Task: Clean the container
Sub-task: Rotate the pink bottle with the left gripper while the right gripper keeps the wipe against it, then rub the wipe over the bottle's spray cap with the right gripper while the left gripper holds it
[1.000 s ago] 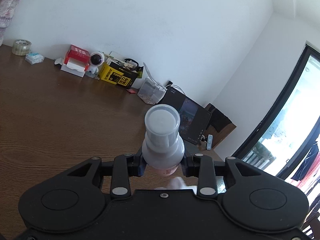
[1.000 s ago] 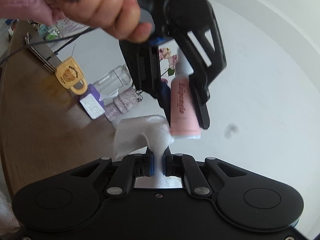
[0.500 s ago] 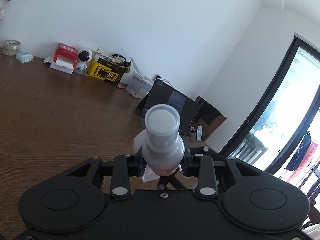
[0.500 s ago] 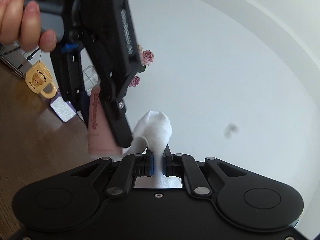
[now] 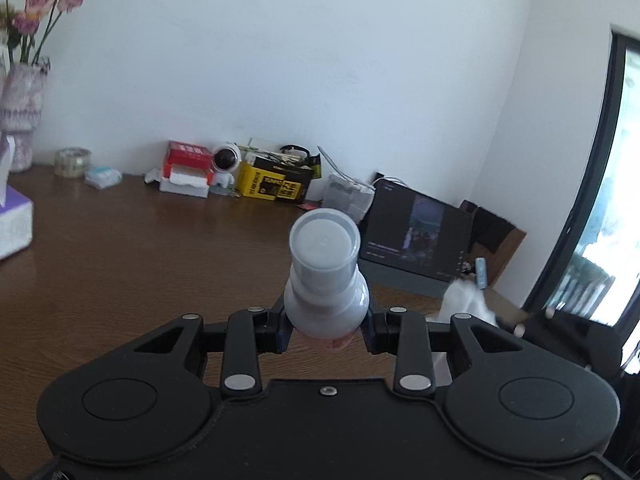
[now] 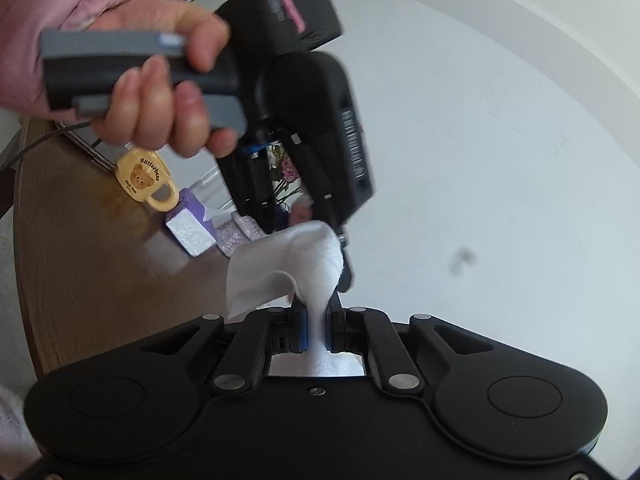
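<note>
Where legible, "Butterbear" on yellow mug [image 6: 146,181]

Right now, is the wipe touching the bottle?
Cannot tell. In the right wrist view the wipe overlaps the left gripper, hiding the bottle; the left wrist view shows them apart.

Against the tablet [image 5: 416,236], the left wrist view has swung leftward: the flowers [image 5: 36,4] and tissue box [image 5: 14,224] have come into view, far left of it. The white cloth [image 5: 466,300], earlier under the bottle [image 5: 324,276], now sits just right of the tablet. From the right wrist, the bottle seems hidden behind the left gripper [image 6: 304,200].
</note>
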The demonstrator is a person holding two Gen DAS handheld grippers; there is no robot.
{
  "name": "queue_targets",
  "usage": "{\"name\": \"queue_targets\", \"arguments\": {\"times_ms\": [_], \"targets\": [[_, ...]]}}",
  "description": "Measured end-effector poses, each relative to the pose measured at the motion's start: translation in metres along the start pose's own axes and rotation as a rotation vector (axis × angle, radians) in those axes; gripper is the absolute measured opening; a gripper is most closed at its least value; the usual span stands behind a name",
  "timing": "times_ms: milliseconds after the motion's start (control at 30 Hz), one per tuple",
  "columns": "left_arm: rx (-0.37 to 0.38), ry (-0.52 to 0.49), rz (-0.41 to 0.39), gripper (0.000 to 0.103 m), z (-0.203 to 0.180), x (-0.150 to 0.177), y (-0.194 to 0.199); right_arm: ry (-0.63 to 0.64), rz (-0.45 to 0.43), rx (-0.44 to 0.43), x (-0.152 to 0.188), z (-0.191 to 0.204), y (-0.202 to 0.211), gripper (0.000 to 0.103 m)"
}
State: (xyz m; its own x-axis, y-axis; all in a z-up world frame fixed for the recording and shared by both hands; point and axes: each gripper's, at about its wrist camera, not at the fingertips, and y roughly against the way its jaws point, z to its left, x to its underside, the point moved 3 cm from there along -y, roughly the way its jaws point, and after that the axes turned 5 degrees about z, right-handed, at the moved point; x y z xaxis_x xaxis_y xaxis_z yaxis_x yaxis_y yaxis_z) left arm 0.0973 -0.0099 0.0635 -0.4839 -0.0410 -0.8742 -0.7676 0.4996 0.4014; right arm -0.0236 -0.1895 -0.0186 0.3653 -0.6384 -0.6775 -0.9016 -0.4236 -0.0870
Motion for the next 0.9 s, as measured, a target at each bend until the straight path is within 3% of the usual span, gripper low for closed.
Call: {"name": "queue_targets", "arguments": {"times_ms": [100, 200, 600, 767, 900], "targets": [[-0.028, -0.139, -0.015, 0.033, -0.013, 0.014, 0.001, -0.106, 0.041, -0.082, 0.002, -0.028, -0.005, 0.008], [0.013, -0.236, -0.019, 0.033, -0.025, 0.029, 0.002, -0.179, 0.089, -0.192, -0.007, -0.04, -0.021, 0.008], [0.002, -0.339, -0.061, 0.033, -0.045, 0.05, 0.001, -0.384, 0.261, -0.612, -0.06, -0.066, -0.081, 0.008], [0.026, -0.336, -0.087, 0.033, -0.052, 0.053, 0.009, -0.415, 0.365, -0.626, -0.046, -0.068, -0.095, 0.008], [-0.005, -0.362, -0.085, 0.033, -0.054, 0.057, 0.003, -0.433, 0.453, -0.617, -0.03, -0.069, -0.105, 0.008]]}}
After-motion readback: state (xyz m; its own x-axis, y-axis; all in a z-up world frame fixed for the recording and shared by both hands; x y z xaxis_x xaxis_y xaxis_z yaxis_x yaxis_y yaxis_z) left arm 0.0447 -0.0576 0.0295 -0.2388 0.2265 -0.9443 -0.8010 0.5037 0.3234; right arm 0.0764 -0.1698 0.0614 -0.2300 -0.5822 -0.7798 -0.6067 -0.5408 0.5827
